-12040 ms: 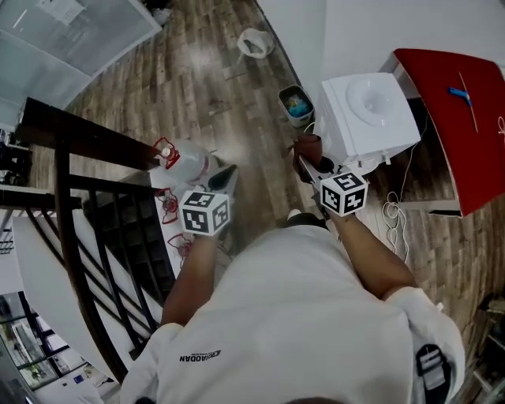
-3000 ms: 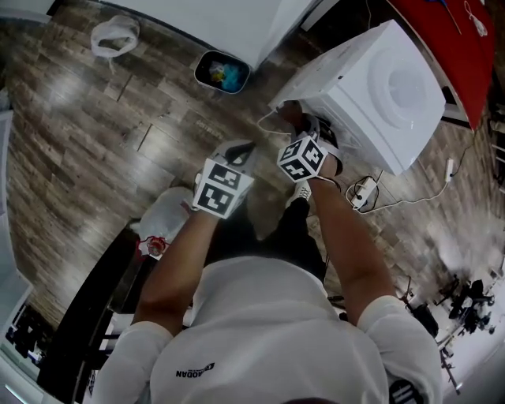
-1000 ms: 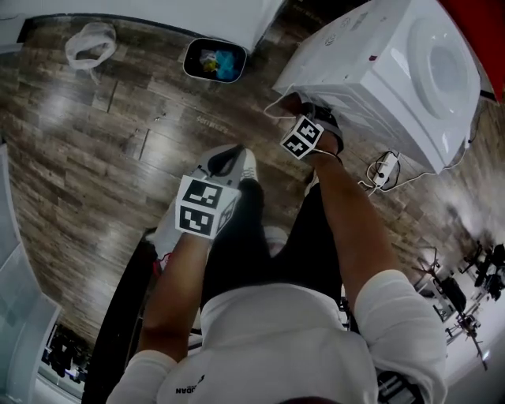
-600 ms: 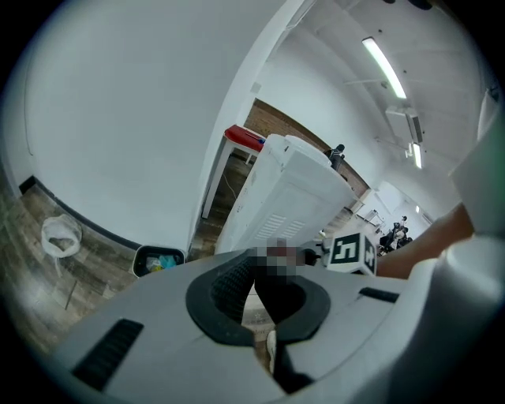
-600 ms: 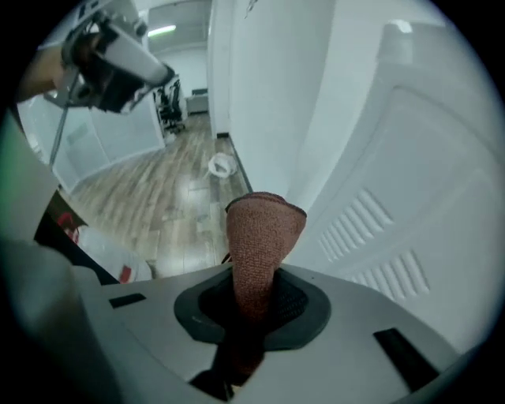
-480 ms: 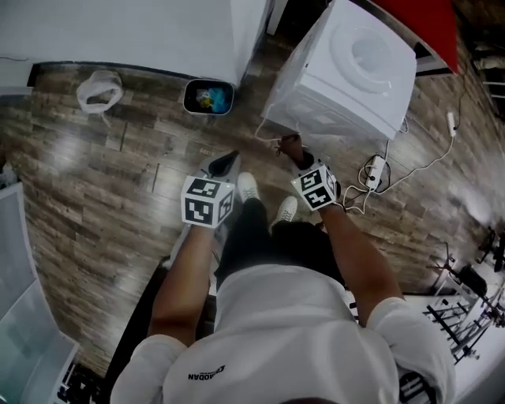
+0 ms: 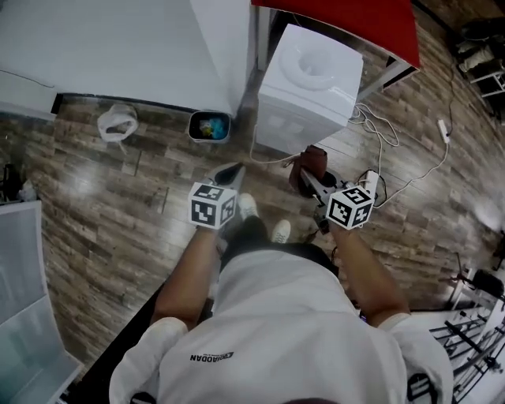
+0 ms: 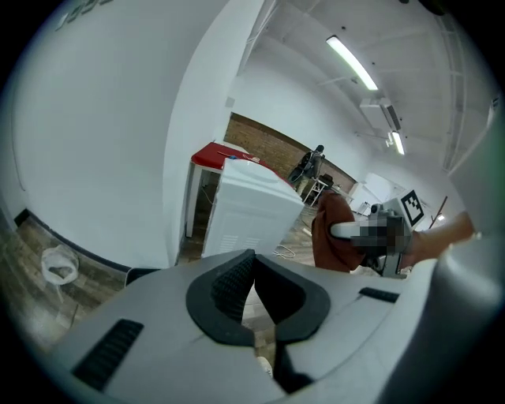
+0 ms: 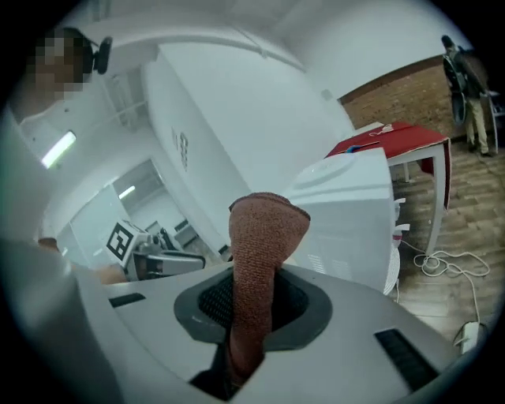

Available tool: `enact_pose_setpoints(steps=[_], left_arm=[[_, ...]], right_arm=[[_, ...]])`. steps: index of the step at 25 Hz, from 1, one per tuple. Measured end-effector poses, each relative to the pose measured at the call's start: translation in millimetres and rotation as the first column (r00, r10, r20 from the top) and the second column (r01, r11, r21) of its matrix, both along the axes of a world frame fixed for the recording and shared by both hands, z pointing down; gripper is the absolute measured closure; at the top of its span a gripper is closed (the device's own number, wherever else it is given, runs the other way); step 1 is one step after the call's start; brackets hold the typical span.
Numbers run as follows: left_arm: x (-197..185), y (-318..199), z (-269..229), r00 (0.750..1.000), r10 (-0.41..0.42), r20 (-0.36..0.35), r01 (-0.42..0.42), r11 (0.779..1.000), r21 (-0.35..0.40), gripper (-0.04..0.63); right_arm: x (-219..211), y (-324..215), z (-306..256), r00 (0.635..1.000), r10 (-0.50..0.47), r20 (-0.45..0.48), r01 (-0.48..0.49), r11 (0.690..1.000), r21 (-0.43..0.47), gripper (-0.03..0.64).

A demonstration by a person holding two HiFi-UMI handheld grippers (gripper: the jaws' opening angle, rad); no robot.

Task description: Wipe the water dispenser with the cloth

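Note:
The white water dispenser [image 7: 312,79] stands on the wood floor by the wall, its top basin bare. My right gripper [image 7: 313,180] is shut on a brown cloth [image 7: 310,162], which hangs just short of the dispenser's lower front corner. In the right gripper view the cloth [image 9: 262,252] stands up from between the pads [image 9: 213,300], with the dispenser [image 9: 355,213] behind it. My left gripper [image 7: 231,171] is shut and holds nothing, left of the dispenser over the floor. The left gripper view shows the dispenser [image 8: 248,217] and the cloth [image 8: 335,233] beyond its closed jaws.
A small bin [image 7: 209,125] with rubbish sits at the wall's foot, and a white plastic bag [image 7: 118,122] lies further left. A red table [image 7: 339,20] stands behind the dispenser. A power strip [image 7: 371,177] and white cords trail on the floor to the right.
My right gripper, with the cloth in it, has drawn back from the dispenser's lower front, and the head view has swung so the dispenser stands farther off. The left gripper stays shut.

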State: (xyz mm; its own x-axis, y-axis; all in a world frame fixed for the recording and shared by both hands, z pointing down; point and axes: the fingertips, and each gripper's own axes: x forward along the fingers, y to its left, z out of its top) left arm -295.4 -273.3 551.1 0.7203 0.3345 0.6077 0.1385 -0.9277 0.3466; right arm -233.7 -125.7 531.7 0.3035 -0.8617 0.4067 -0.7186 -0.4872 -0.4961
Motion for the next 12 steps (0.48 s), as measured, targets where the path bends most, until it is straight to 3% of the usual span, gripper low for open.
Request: enact_pose_setpoints(steps=[3,12], left_arm=[[-8.5,26.1,-21.3,0.999,0.022,-0.028,-0.022,1.0,0.015,0.606],[-15.1,77.2,-58.6,0.994,0.051,-0.098,-0.047,0.998,0.038,0.606]], right_arm=[[-7.9,35.8,-26.8,0.999,0.051,0.003,-0.051,0.997,0.056,0.562],[-65.4,124.5,-59.9,0.992,0.124,-0.021,-0.123,0.992,0.04,0.563]])
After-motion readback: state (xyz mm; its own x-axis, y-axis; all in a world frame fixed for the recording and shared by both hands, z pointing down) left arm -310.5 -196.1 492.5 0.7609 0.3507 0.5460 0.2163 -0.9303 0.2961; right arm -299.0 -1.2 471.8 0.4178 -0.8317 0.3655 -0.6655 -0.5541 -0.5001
